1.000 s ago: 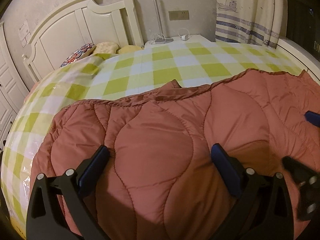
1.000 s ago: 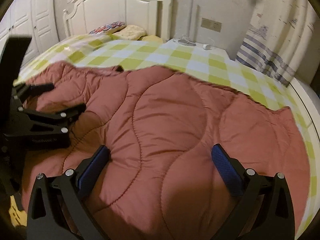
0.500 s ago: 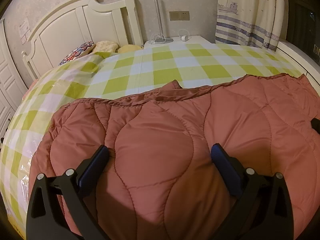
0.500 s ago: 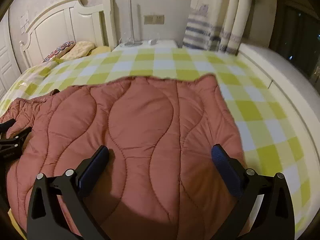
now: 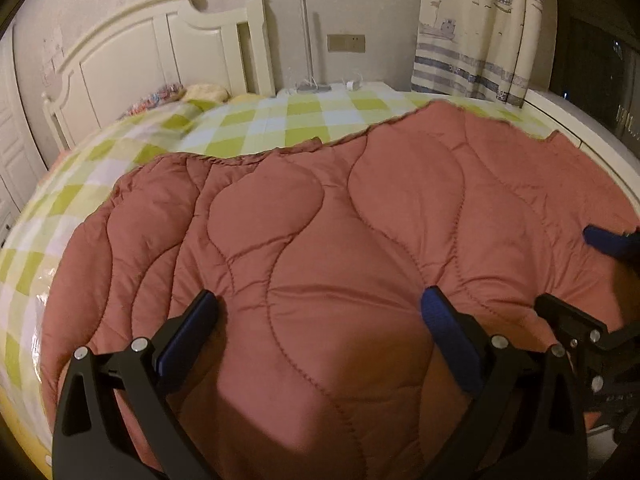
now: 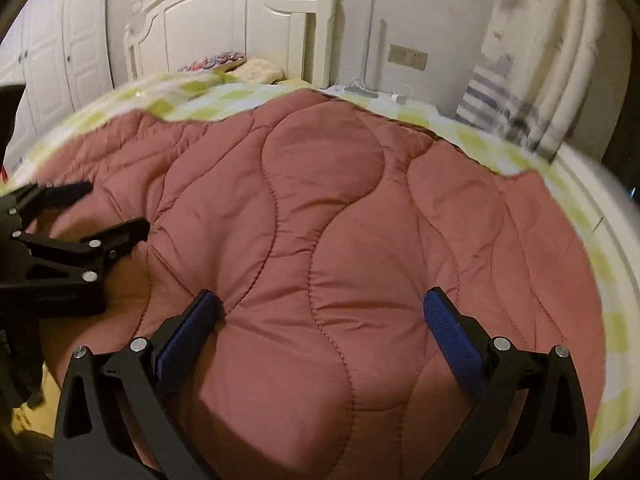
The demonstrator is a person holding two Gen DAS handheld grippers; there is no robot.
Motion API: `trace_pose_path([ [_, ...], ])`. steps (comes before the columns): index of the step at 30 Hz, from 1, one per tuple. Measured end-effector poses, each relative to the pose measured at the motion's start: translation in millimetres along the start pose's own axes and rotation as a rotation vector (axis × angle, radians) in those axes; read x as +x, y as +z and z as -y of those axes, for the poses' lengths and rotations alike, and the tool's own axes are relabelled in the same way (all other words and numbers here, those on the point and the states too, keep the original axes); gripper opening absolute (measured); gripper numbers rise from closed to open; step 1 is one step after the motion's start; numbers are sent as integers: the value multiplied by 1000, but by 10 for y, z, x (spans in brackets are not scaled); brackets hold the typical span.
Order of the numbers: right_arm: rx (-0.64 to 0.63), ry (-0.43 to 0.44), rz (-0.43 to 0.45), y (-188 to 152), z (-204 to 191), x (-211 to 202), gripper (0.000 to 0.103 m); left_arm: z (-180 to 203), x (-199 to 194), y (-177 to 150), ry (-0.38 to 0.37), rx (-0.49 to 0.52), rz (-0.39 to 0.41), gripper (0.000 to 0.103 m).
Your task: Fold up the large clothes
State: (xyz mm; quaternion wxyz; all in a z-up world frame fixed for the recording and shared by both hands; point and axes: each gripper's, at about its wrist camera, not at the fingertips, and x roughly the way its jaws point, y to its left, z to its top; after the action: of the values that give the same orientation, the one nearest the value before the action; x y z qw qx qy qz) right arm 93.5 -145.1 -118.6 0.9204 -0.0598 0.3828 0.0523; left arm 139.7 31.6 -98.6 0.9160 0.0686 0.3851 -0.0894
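Over the quilted garment (image 5: pixel 320 240), left gripper (image 5: pixel 318 304) wide, right gripper (image 6: pixel 320 304) swung back beside it

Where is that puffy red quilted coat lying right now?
The red quilted coat lies spread on the green-checked bed cover, filling the foreground of both wrist views, with the white headboard beyond it.

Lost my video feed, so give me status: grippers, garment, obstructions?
Left gripper open, right gripper open, both over the quilted red garment. Garment spread flat on checked bedspread, unfolded. Nothing in the way.
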Motion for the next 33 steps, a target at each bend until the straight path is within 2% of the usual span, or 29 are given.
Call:
trace_pose_path([
  [3,13,-39,13,36,132,-85,98,-273,-149,0,9,-77,40,101],
  [8,161,-102,37,-154,679,-257,98,-993,-212,-187,36,-252,61,101],
  [9,184,-117,22,-228,792,-224,98,-1057,-182,-226,50,-257,49,101],
  [12,224,-79,25,-360,934,-161,98,-1139,-98,-288,87,-262,28,101],
  [15,201,-151,21,-326,816,-208,98,-1097,-201,-276,110,-281,39,99],
  [16,200,-165,33,-320,782,-264,98,-1065,-297,-285,106,-289,65,99],
  [19,162,-91,155,-281,531,-536,98,-837,-689,-287,78,-247,195,99],
  [21,103,-68,188,-259,330,-604,98,-641,-823,-294,63,-193,235,100],
  [23,32,-33,192,-252,103,-595,98,-424,-817,-318,54,-126,230,101],
  [25,-15,-8,160,-294,-64,-468,98,-250,-608,-368,107,-52,172,101],
  [27,-28,-16,87,-390,-141,-188,99,-145,-392,-436,164,3,111,101],
  [29,5,23,124,-463,-80,-158,99,-196,-370,-494,155,-13,129,101],
  [31,6,37,107,-440,-36,-167,98,-273,-419,-479,146,-32,139,101],
  [33,6,37,102,-425,-18,-188,98,-469,-601,-489,196,-128,222,101],
])
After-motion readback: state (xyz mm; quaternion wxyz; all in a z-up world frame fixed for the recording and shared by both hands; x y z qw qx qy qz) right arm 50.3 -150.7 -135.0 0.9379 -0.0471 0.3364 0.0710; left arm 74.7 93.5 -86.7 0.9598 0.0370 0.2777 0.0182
